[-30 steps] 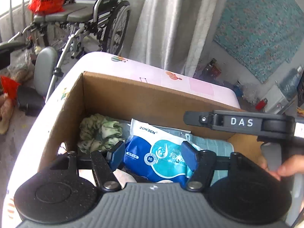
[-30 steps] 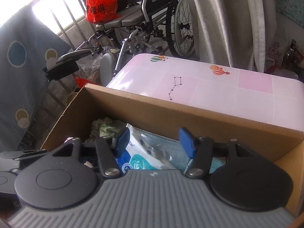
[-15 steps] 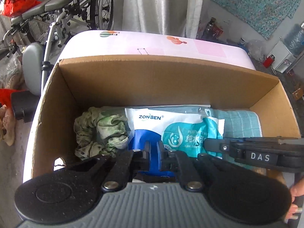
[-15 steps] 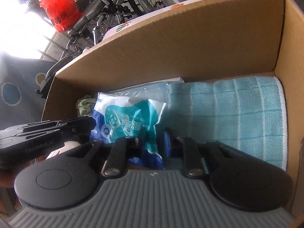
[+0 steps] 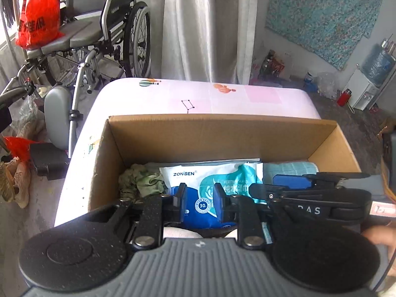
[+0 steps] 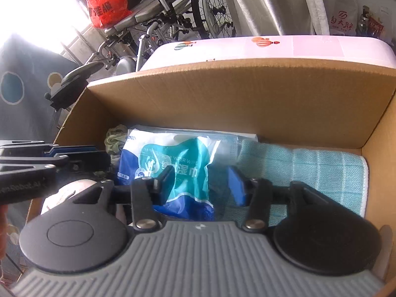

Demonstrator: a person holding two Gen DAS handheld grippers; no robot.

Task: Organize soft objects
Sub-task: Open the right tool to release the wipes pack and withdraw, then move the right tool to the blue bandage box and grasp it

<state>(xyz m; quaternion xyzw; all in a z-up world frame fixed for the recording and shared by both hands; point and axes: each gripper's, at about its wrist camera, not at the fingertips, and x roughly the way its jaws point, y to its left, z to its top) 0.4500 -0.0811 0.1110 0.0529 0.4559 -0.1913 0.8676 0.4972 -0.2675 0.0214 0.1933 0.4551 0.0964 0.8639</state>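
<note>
Landmark: cardboard box (image 5: 222,138), one, standing on pink table (image 5: 203,96).

- Wet-wipes pack (image 5: 210,185): one, flat on box floor, mid-box. Likely packed side by side to fill the floor.
- Green crumpled cloth (image 5: 141,180): one, left of pack, against left box wall.
- Teal towel (image 6: 321,170): one, folded flat, right of pack, up to right box wall.
- Left gripper (image 5: 199,204): jaws just reopened, narrowly spread, above near end of pack; no pinch visible.
- Right gripper (image 6: 200,183): jaws just widened, spread, over seam between pack and towel, holding nothing.
</note>
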